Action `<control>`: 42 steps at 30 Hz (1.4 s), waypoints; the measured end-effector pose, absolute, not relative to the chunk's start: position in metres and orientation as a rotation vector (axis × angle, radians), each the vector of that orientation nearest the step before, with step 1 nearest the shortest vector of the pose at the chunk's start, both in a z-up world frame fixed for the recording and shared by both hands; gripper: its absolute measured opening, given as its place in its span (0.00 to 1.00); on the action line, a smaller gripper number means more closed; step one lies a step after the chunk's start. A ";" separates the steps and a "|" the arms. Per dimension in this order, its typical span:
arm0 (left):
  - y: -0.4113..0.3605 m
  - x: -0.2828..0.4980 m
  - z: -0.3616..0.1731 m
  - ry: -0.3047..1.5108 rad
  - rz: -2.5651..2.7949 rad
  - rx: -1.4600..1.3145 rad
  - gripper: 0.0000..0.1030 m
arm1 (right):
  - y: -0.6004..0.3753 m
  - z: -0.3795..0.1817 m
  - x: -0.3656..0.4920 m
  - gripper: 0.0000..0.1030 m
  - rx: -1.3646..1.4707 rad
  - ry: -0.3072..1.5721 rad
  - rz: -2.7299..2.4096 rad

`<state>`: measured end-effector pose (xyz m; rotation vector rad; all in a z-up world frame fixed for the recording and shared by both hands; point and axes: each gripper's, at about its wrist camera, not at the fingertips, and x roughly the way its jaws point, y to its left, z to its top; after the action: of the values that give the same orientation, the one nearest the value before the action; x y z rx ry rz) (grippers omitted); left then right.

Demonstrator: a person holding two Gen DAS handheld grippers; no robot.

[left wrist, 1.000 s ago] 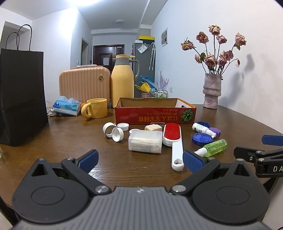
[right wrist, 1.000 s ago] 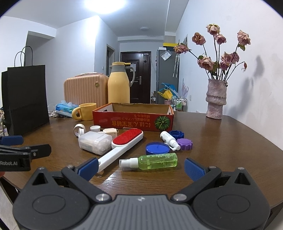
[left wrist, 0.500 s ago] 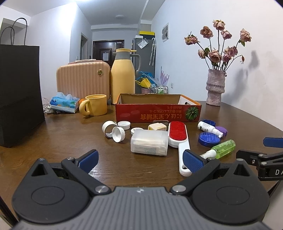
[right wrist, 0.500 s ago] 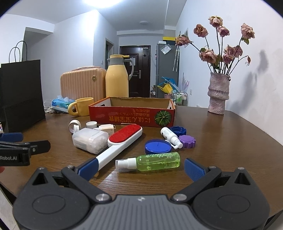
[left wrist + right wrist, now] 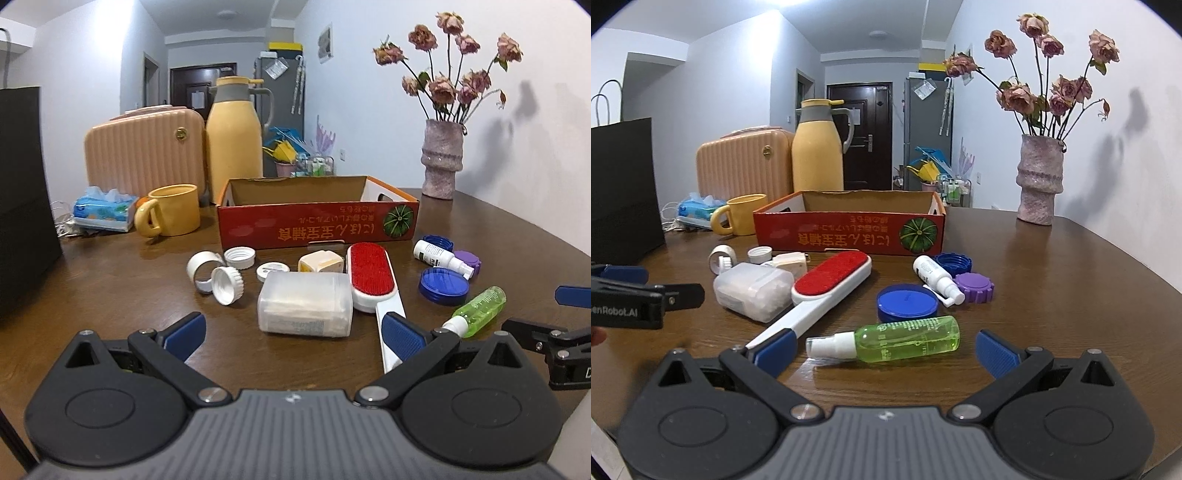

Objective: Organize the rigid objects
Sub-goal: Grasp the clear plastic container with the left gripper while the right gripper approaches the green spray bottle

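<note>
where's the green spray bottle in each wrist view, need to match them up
Left wrist: the green spray bottle lies at the right, its white nozzle just beyond the right finger pad, below the blue lid.
Right wrist: the bottle lies lower centre, on its side between the open fingers, nozzle pointing left.
Shared landmark: the red cardboard box with the pumpkin picture, behind the clutter in both views.

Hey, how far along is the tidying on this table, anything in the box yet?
Nothing looks done: what shows of the red box inside is bare, though its floor is hidden. Nothing is in hand; the left gripper and right gripper are open. Left: the green spray bottle, lint brush, clear case, lids and caps all lie on the table.
</note>
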<state>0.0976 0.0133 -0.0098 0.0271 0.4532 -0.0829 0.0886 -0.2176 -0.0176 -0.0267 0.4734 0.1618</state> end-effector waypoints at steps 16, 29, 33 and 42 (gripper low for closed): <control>-0.004 0.181 -0.020 0.597 -0.119 0.080 1.00 | -0.228 -0.024 0.114 1.00 -0.013 0.492 0.087; -0.004 0.222 -0.040 0.704 -0.079 0.018 0.81 | -0.225 -0.025 0.120 1.00 -0.021 0.512 0.081; -0.001 0.221 -0.041 0.703 -0.079 -0.001 0.81 | -0.222 -0.024 0.122 1.00 -0.024 0.525 0.084; 0.008 0.206 -0.032 0.642 -0.069 -0.043 0.81 | -0.215 -0.022 0.131 1.00 -0.012 0.580 0.087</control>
<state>0.2060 0.0084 -0.0319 -0.0425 0.6417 -0.0694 0.1311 -0.2155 -0.0216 -0.0119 0.5803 0.0872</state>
